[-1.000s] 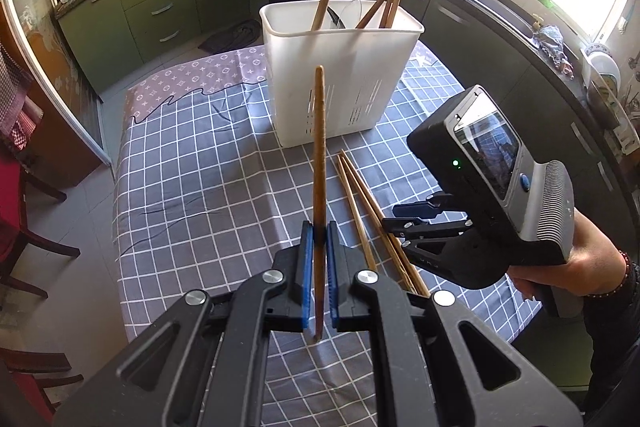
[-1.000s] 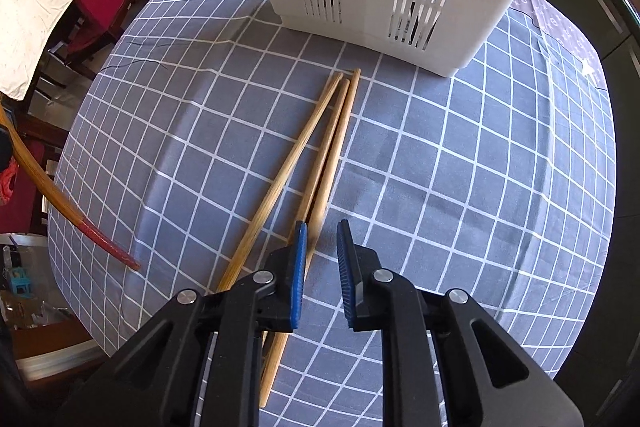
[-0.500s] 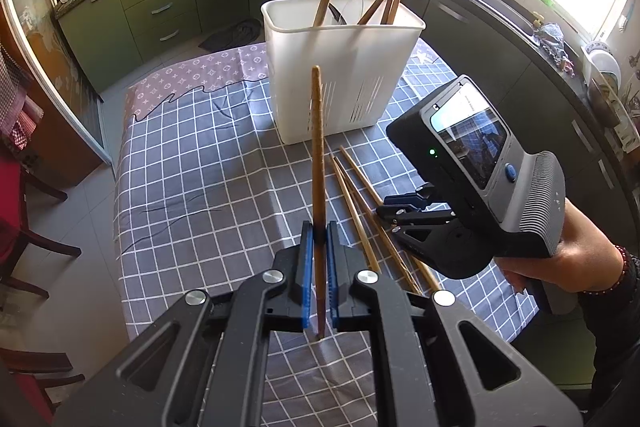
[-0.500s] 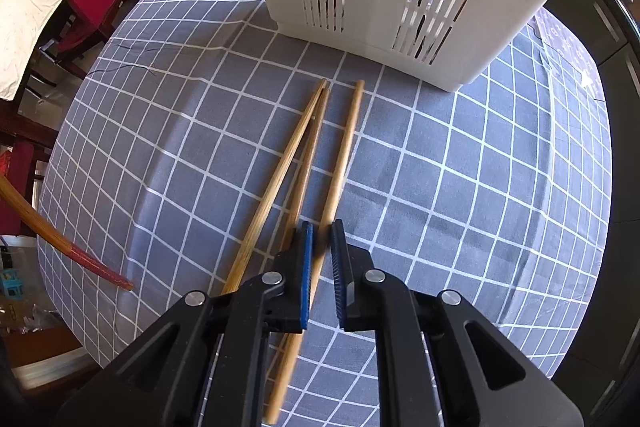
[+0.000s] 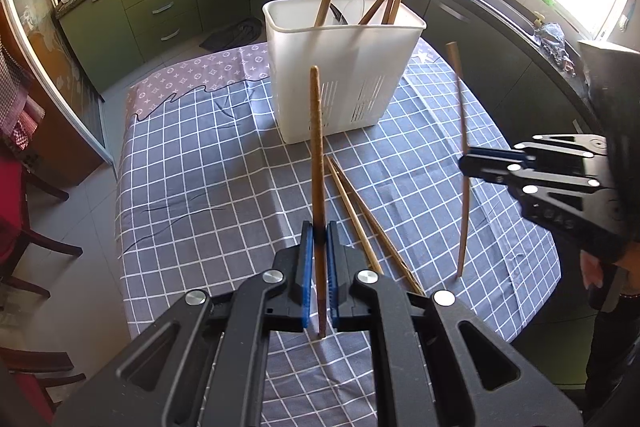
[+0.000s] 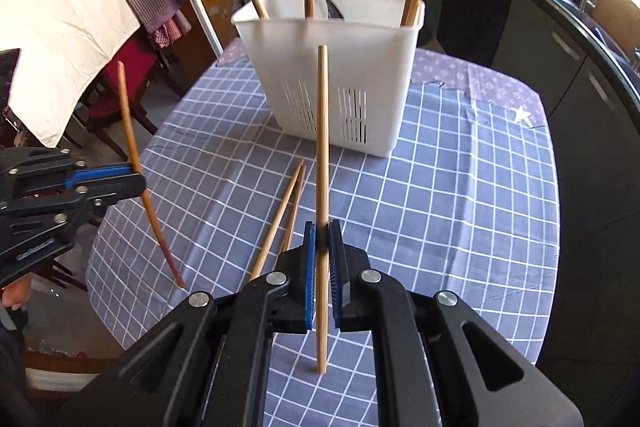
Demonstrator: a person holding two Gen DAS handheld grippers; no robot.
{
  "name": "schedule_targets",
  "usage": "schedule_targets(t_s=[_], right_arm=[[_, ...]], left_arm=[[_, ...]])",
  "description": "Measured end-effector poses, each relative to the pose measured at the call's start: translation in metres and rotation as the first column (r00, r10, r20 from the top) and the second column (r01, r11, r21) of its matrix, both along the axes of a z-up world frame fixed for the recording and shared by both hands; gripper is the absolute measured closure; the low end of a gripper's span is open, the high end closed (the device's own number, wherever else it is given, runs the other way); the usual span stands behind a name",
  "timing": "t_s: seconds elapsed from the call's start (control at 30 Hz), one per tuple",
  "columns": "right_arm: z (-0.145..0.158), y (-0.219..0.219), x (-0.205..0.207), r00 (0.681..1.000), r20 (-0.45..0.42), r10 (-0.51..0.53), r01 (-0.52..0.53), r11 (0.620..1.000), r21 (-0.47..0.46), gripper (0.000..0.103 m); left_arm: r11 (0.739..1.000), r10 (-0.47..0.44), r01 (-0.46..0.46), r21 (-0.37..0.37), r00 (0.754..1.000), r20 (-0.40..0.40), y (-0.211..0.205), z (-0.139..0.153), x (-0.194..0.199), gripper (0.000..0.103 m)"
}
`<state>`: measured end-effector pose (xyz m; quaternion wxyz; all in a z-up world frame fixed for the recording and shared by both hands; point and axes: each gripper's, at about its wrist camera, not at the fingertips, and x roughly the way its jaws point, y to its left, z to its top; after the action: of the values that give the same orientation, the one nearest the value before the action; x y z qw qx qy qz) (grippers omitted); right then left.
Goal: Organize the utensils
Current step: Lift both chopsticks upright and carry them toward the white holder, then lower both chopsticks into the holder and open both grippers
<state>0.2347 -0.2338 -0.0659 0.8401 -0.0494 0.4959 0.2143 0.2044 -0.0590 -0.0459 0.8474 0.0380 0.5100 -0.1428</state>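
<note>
At frame centre, left gripper [image 5: 318,239] clamped a dark chopstick [image 5: 316,147]; right gripper [image 6: 322,241] clamped a pale chopstick [image 6: 322,131]. Two more [image 5: 360,223] lay below the bin [image 5: 344,79].

**Wood, plastic and cloth**

On my feeds the left tool [image 5: 318,255] looks like matt black plastic with ribbed blue pads and bright metal pins; the right tool [image 6: 322,255] matches it. My dark chopstick [image 5: 316,147] is brown wood, faintly glossy; the pale chopstick [image 6: 322,131] is raw-looking, smooth wood. The holder [image 5: 344,79] is white, slightly translucent plastic. A soft checked cloth [image 5: 200,167] covers the counter.
</note>
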Motion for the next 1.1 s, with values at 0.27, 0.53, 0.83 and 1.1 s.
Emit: schedule_targets(t_s=[0.27, 0.53, 0.83, 1.1], right_arm=[[0.027, -0.035, -0.034, 0.997, 0.074, -0.027, 0.025, 0.999, 0.02, 0.096], [0.032, -0.041, -0.035, 0.997, 0.071, -0.024, 0.021, 0.999, 0.042, 0.096], [0.051, -0.044, -0.036, 0.993, 0.109, -0.034, 0.027, 0.997, 0.065, 0.096], [0.116, -0.05, -0.028, 0.977, 0.207, -0.055, 0.029, 0.992, 0.127, 0.096]], left_arm=[[1.0, -0.006, 0.005, 0.005, 1.0, 0.017, 0.001, 0.006, -0.007, 0.096], [1.0, -0.011, 0.011, 0.011, 0.999, 0.041, 0.0, 0.018, -0.012, 0.096], [1.0, -0.01, 0.009, 0.01, 0.997, 0.072, 0.0, 0.035, -0.012, 0.097], [1.0, 0.001, 0.002, -0.017, 0.988, 0.153, 0.002, 0.086, -0.003, 0.096]])
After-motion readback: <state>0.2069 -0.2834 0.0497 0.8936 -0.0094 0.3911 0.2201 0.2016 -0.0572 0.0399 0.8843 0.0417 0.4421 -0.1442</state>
